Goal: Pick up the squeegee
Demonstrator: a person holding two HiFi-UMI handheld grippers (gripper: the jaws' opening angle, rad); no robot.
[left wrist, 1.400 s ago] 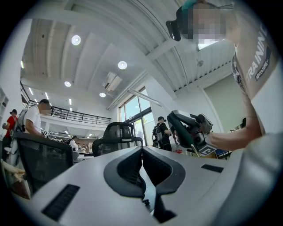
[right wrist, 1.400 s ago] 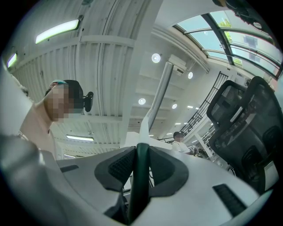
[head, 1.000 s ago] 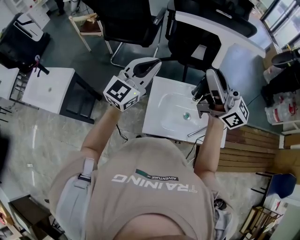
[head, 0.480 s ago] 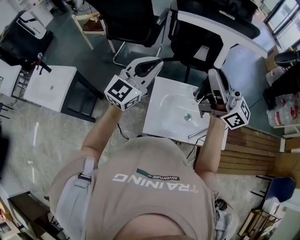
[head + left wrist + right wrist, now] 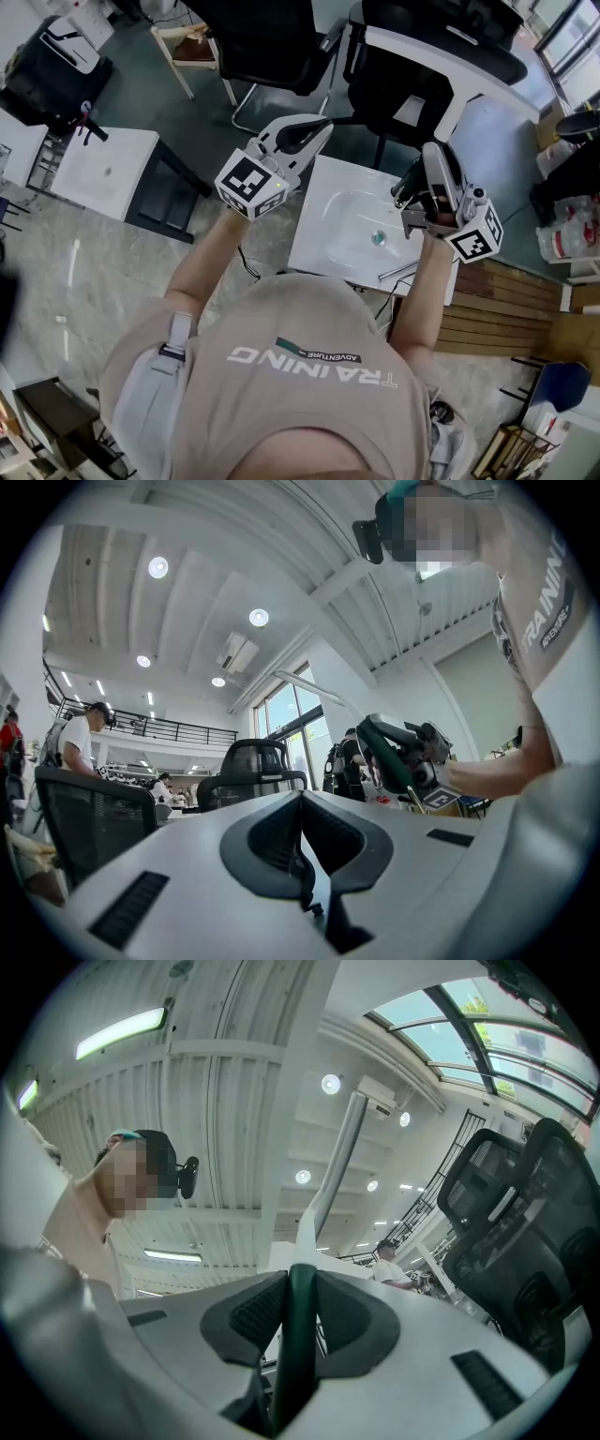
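Now the right gripper (image 5: 298,1279) clamps the squeegee (image 5: 294,1335) by its dark green handle, above the white sink (image 5: 323,234), whose bowl shows only a drain (image 5: 378,238). The left gripper (image 5: 302,803) is closed on nothing. The shirt (image 5: 309,375) reads "TRAINING" and "ADVENTURE".

Handheld items: 1 left gripper (image 5: 314,125), 1 right gripper (image 5: 433,155), 1 squeegee (image 5: 292,1335). Fixtures and seating: 1 sink (image 5: 337,225), 2 black office chairs (image 5: 272,37), 1 wooden stool (image 5: 183,47).
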